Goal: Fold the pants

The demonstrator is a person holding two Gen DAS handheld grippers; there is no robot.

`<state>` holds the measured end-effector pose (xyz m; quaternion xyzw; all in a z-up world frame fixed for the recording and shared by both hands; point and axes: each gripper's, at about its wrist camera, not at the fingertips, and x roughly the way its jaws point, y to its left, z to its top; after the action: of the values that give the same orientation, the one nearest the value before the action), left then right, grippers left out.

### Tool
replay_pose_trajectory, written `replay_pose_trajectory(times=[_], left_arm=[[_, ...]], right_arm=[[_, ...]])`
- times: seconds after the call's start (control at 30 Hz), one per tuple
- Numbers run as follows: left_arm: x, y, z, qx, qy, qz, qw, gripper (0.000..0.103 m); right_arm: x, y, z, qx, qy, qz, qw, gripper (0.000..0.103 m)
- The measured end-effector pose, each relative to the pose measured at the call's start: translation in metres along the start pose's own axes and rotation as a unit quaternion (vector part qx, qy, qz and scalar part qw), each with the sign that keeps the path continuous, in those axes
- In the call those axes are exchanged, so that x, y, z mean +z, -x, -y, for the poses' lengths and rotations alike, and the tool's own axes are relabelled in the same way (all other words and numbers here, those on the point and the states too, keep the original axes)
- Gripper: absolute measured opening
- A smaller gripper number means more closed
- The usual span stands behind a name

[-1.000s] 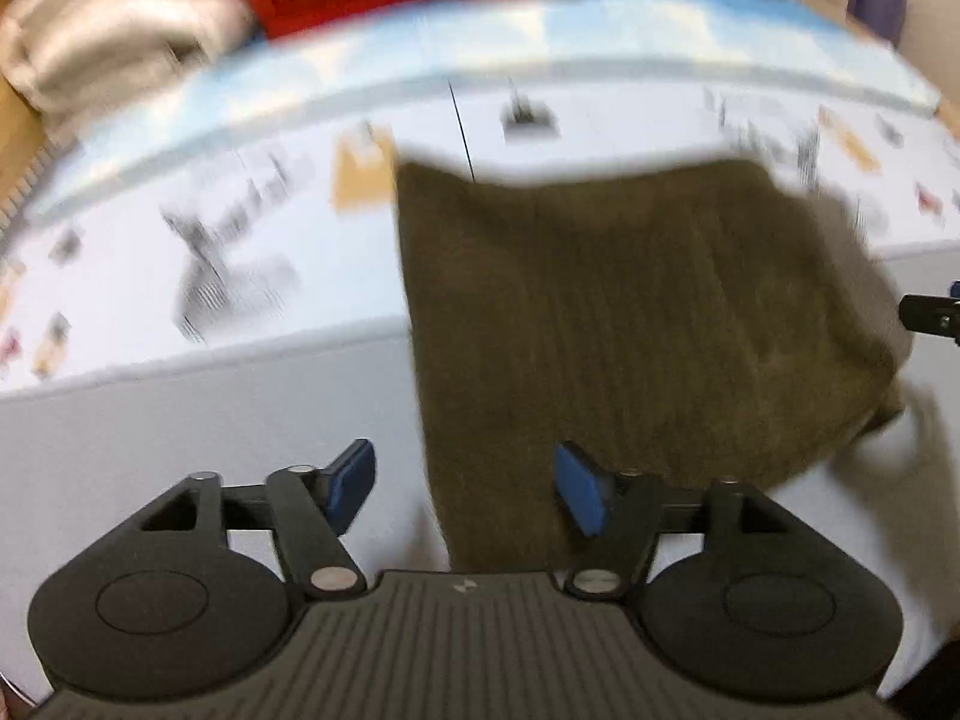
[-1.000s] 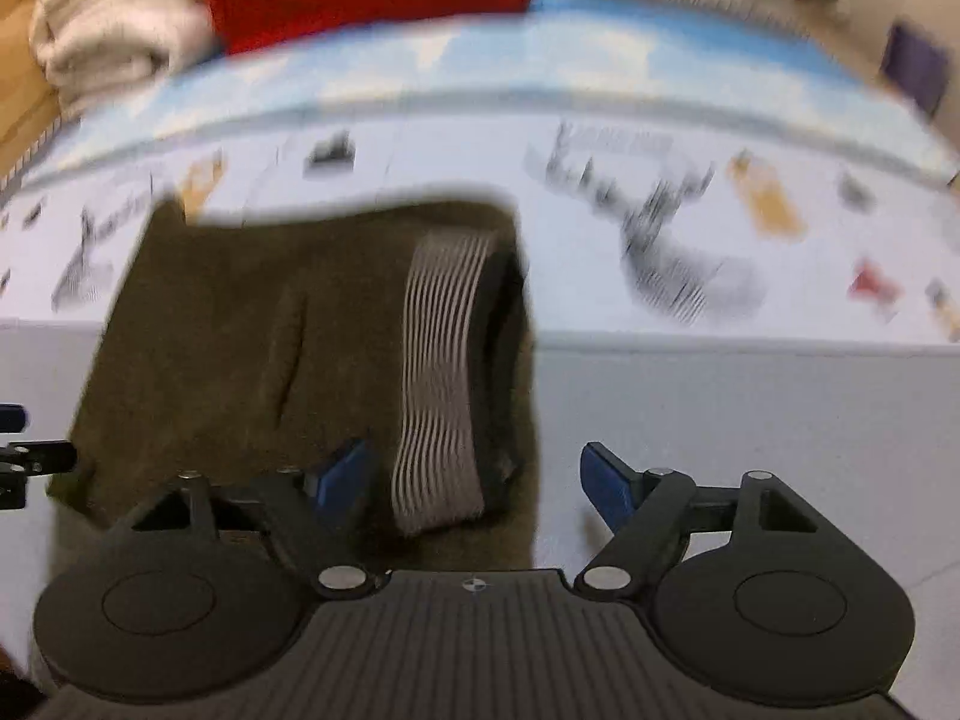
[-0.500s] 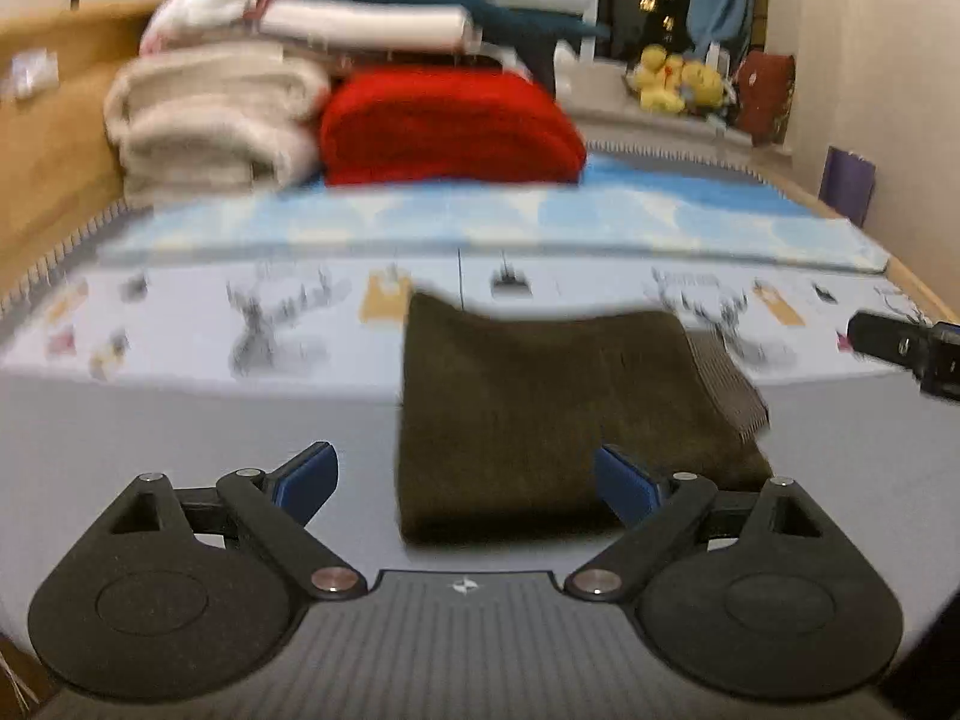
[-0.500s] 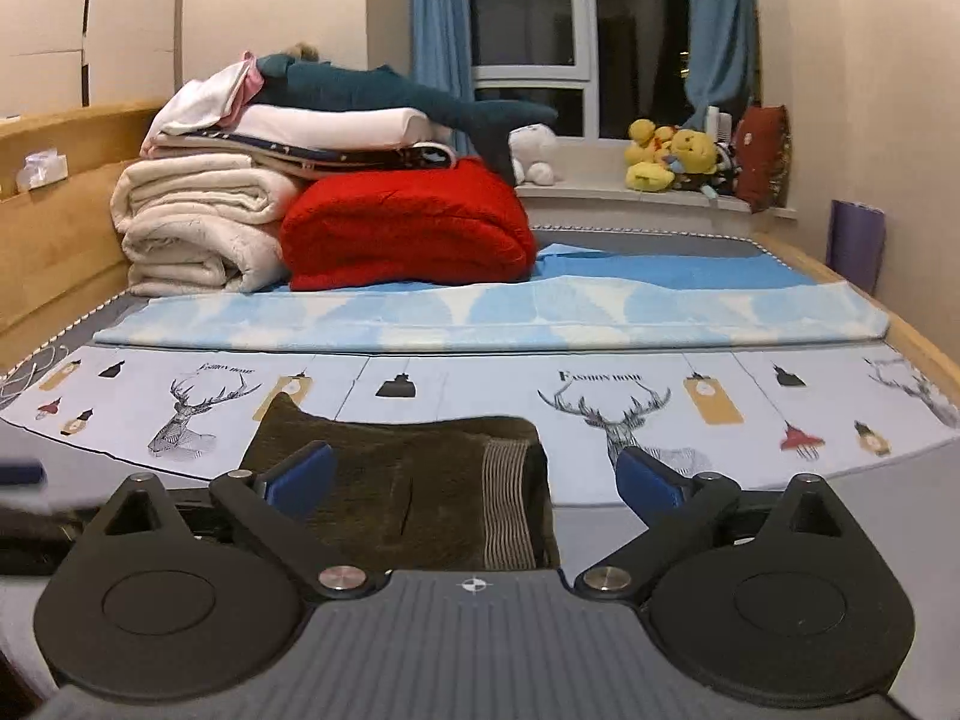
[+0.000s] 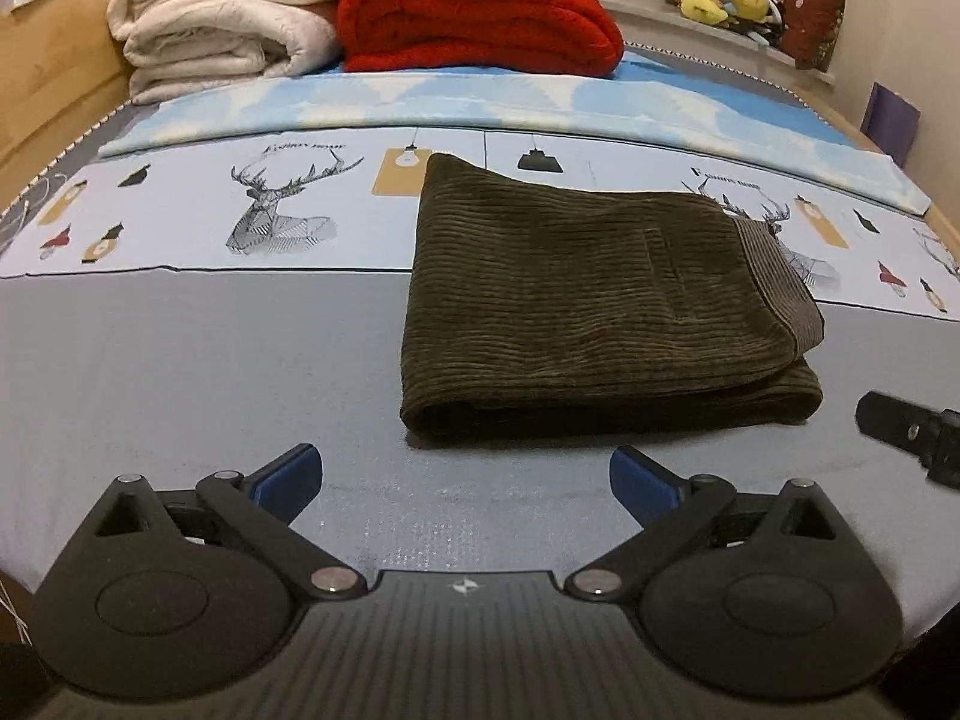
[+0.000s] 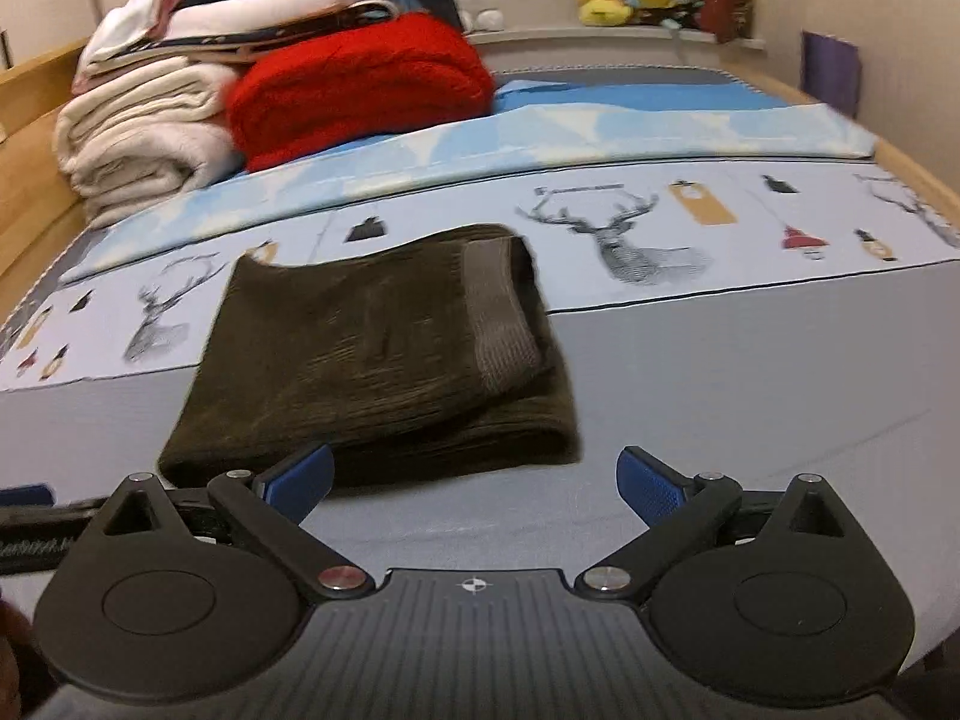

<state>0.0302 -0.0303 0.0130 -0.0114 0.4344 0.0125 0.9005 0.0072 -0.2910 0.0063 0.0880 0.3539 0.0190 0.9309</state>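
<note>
Presently, the dark olive-brown corduroy pants (image 5: pixel 588 306) are seen folded into a compact rectangle on the bed (image 5: pixel 198 360), lying across the line where the grey sheet meets the pale deer-printed cover (image 5: pixel 282 210). The ribbed waistband (image 5: pixel 780 276) is turned towards the right edge of the bed, and the thick folded edge faces the near edge. In the right wrist view the same pants (image 6: pixel 372 348) are shown left of centre, with the waistband (image 6: pixel 498 312) on the top layer.

The left gripper (image 5: pixel 465 474) is held just short of the near folded edge, its blue-padded fingers (image 5: pixel 288 471) spread wide with only the grey sheet between them; nothing is gripped. The right gripper (image 6: pixel 474 477) is likewise held wide open and empty, its left finger (image 6: pixel 303 471) seen in front of the pants' near edge; contact cannot be judged. A part of the right gripper (image 5: pixel 912 432) is visible at the right of the left wrist view, apart from the pants.

Towards the far end of the bed, a folded red fleece blanket (image 5: pixel 480 12) and a stack of cream blankets (image 5: pixel 222 12) are set side by side.
</note>
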Motion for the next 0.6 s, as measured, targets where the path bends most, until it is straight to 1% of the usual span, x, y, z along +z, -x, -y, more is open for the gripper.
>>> replay_pose_trajectory(times=[0.17, 0.33, 0.6], left_arm=[[0.003, -0.006, 0.002, -0.002, 0.006, -0.013, 0.9999, 0.102], [0.004, -0.011, 0.009, -0.011, 0.000, -0.018, 0.9998, 0.102], [0.002, -0.012, 0.020, -0.022, -0.016, -0.011, 0.9996, 0.102]], right_arm=[[-0.001, 0.001, -0.006, 0.002, 0.028, 0.007, 1.000, 0.100], [0.002, -0.004, -0.003, 0.002, 0.028, 0.007, 1.000, 0.100], [0.003, -0.010, -0.004, 0.009, 0.036, 0.003, 0.999, 0.100]])
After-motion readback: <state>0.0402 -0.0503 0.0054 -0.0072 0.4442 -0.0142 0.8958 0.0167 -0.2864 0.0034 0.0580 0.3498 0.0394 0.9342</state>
